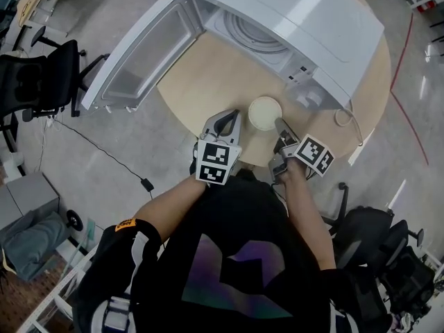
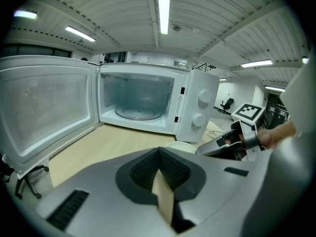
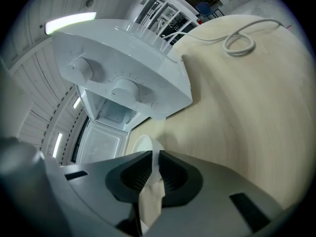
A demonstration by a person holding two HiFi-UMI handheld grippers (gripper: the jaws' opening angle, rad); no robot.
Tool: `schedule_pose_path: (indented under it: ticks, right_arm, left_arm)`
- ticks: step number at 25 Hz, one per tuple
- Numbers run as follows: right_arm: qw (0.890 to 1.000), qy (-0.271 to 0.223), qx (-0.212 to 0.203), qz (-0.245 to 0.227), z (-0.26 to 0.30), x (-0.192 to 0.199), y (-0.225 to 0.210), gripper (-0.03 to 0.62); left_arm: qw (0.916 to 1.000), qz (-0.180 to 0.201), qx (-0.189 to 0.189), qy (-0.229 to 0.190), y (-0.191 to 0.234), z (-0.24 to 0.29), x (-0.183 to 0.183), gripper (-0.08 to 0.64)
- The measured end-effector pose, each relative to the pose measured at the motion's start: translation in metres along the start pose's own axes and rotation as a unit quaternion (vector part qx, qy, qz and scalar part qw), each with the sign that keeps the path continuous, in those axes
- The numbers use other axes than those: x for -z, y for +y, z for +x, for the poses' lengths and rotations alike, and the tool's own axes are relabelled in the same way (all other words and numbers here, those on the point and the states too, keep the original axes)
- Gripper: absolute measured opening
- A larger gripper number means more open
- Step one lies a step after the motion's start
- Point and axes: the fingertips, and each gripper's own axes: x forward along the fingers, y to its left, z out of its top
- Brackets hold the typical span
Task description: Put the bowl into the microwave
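bowl [image 1: 265, 112] sits on the table [image 1: 215, 82] just in front of the open microwave [image 1: 298, 19], right gripper [image 1: 280, 124] pinched on its near rim, left gripper [image 1: 226, 119] closed on nothing; looks light, thin-walled, stiff, probably slick, so 1 rim pinch may let it tilt.

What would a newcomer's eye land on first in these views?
The white microwave fills the far side of the round wooden table, and its door stands wide open to the left. In front of it, by the table's near edge, the right tongs are shut on the rim of a cream bowl. The left tongs are shut and empty beside it.
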Motion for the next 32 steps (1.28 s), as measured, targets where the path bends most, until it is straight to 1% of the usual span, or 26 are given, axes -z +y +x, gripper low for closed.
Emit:
schedule_pose_path:
  ticks: [6, 13, 17, 25, 32]
  right_arm:
    - [1.000, -0.010, -0.003, 0.016, -0.003, 0.000, 0.005, 0.051]
    - [0.999, -0.030, -0.027, 0.021, -0.013, -0.005, 0.027, 0.049]
    - [0.998, -0.042, -0.044, 0.023, -0.023, -0.006, 0.047, 0.049]
    - [0.995, -0.078, -0.060, 0.029, -0.034, -0.007, 0.085, 0.049]
    - [0.993, -0.106, -0.052, 0.030, -0.033, -0.007, 0.110, 0.049]
  left_arm:
    - [1.0000, 0.006, -0.002, -0.006, 0.004, -0.006, -0.010, 0.046]
    - [0.9997, 0.020, 0.001, -0.011, 0.007, -0.011, -0.026, 0.046]
    - [0.9994, 0.027, -0.001, -0.021, 0.013, -0.016, -0.040, 0.046]
    - [0.9988, 0.031, 0.019, -0.033, 0.031, -0.020, -0.057, 0.046]
    - [0.9980, 0.023, 0.040, -0.044, 0.055, -0.020, -0.070, 0.046]
